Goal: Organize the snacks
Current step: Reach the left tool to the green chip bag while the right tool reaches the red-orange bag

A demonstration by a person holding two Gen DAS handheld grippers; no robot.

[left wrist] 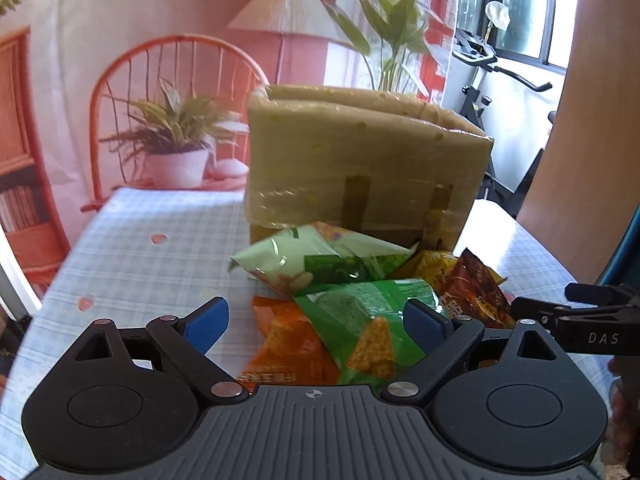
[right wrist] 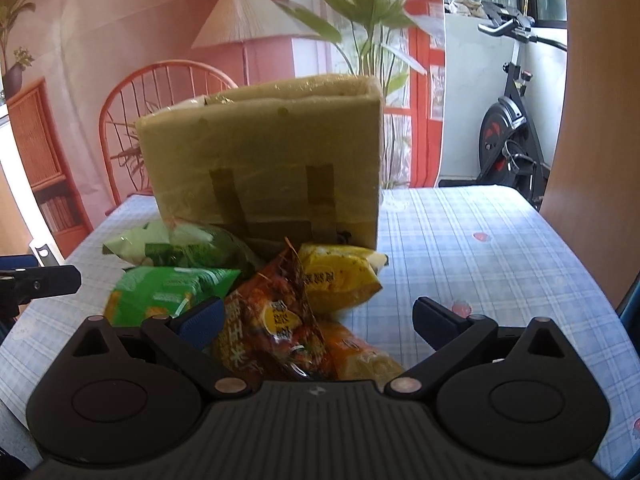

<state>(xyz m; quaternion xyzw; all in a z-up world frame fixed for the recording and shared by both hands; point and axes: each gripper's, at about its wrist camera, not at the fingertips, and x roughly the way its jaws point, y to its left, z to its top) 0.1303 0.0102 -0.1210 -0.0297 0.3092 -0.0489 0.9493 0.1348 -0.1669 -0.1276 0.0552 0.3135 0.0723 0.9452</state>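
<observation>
A pile of snack bags lies on the checked tablecloth in front of a taped cardboard box [left wrist: 360, 160], which also shows in the right wrist view [right wrist: 264, 160]. In the left wrist view my left gripper [left wrist: 316, 322] is open, its jaws on either side of a bright green chip bag [left wrist: 360, 320] and an orange bag [left wrist: 284, 340]; a pale green bag [left wrist: 316, 260] lies behind. In the right wrist view my right gripper [right wrist: 318, 320] is open over a dark red bag [right wrist: 272, 320], with a yellow bag [right wrist: 336, 280] just beyond.
The tablecloth [right wrist: 480, 264] stretches bare to the right of the pile and to the left [left wrist: 152, 264]. The other gripper shows at the right edge of the left view [left wrist: 580, 316]. An exercise bike [right wrist: 508, 128] and a printed backdrop stand behind the table.
</observation>
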